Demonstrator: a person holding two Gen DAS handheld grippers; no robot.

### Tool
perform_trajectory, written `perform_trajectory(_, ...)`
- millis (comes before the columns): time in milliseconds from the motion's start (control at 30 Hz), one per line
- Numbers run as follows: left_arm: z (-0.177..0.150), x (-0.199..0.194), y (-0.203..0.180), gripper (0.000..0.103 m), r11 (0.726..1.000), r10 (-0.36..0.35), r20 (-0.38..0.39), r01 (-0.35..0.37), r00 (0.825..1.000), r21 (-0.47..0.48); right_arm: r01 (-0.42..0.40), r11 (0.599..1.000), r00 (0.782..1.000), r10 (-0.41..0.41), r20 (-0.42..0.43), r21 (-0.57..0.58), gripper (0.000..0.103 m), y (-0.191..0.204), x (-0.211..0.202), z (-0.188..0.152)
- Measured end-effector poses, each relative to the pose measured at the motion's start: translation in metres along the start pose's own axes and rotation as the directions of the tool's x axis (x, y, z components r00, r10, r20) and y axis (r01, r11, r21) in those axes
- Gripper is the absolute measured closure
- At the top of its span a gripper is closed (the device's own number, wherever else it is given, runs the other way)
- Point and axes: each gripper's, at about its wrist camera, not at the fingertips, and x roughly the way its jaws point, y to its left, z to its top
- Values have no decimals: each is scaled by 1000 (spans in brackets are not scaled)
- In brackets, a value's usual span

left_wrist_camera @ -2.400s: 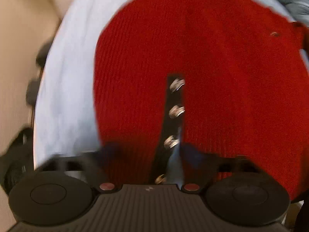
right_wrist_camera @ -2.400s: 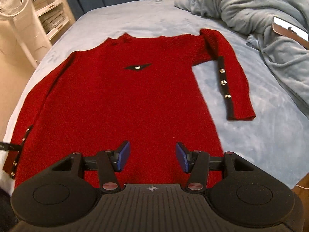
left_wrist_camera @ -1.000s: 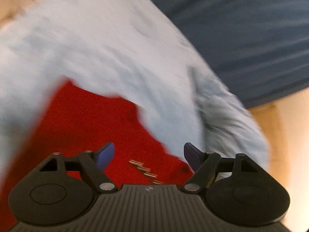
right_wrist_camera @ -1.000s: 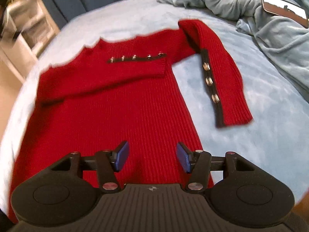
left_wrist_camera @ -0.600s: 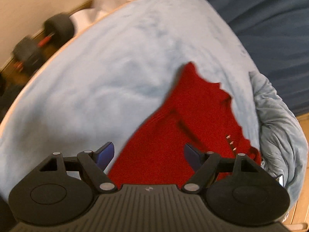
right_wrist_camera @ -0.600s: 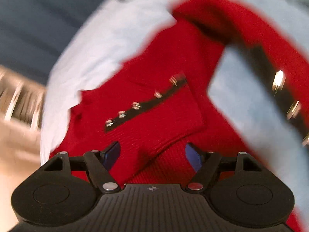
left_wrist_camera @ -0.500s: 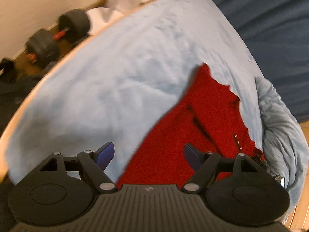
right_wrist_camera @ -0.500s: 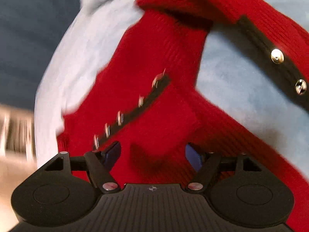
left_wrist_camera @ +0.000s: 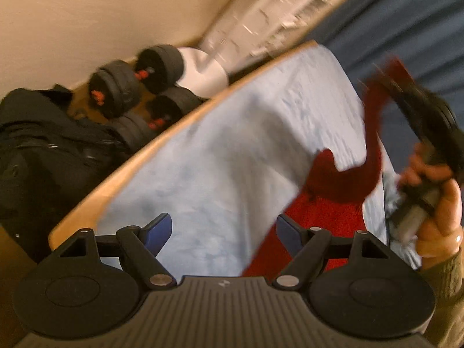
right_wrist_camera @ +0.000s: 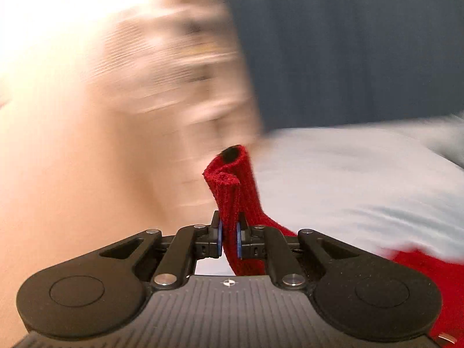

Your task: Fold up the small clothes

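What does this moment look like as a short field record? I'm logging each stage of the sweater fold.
garment: red sweater, body lying on the light blue bedding
lifted part: sleeve, raised off the bedding
right gripper: shut on the sleeve
left gripper: open, nothing between the fingers, over the bedding beside the sweater
beyond the bed edge: dumbbells, black bag
image quality: both views motion-blurred

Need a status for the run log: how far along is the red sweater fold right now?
Early. Nothing in view looks folded yet. In hand: the right claw is shut on a sleeve of the red sweater, lifting it off the light blue bedding. The left claw is open and empty above the sweater's edge. Left: lay this sleeve across the body, then fold the body.
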Motion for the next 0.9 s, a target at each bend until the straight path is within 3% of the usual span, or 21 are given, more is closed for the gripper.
perform_trajectory(67,2,-9,21,20,999,13,10,-13,1000,-47,-131,975,990,120,-71,-179,95,84,19,-26)
perform_trajectory(167,4,-17,47,20,996,28,13,-27,1000,-91,-222,930,967,171,-191,-291,95,142,37,-71)
perform_trajectory(267,6,-16,59,20,994,38,3,-37,999,-104,-198,946,948,118,-297,-257,95,136,59,-93)
perform_trajectory(333,7,-13,59,20,994,33,-6,-33,999,-104,-170,963,943,98,-318,-208,95,115,65,-93)
perform_trajectory(433,8,-8,50,20,995,12,-7,-13,1000,-103,-104,989,951,68,-302,-105,95,69,65,-74)
perform_trajectory(533,7,-3,30,20,998,-5,-2,5,1000,-69,-36,997,977,22,-214,-62,95,-2,52,-44)
perform_trajectory(600,6,4,11,20,999,-14,-9,14,1000,-34,45,999,988,-45,-144,-6,95,-70,26,-27)
perform_trajectory(667,3,13,-8,20,1000,-20,-23,20,1000,-5,167,984,981,-159,-112,64,95,-145,0,-24)
perform_trajectory(767,-3,30,-39,20,999,-24,-53,27,998,45,363,917,929,-343,-140,167,95,-253,-32,-51)
perform_trajectory(833,-7,43,-57,20,997,-15,-73,20,997,72,480,852,874,-443,-201,209,95,-310,-48,-81)
perform_trajectory(900,-11,55,-71,20,996,-9,-91,18,996,92,586,777,803,-517,-297,231,95,-355,-54,-123)
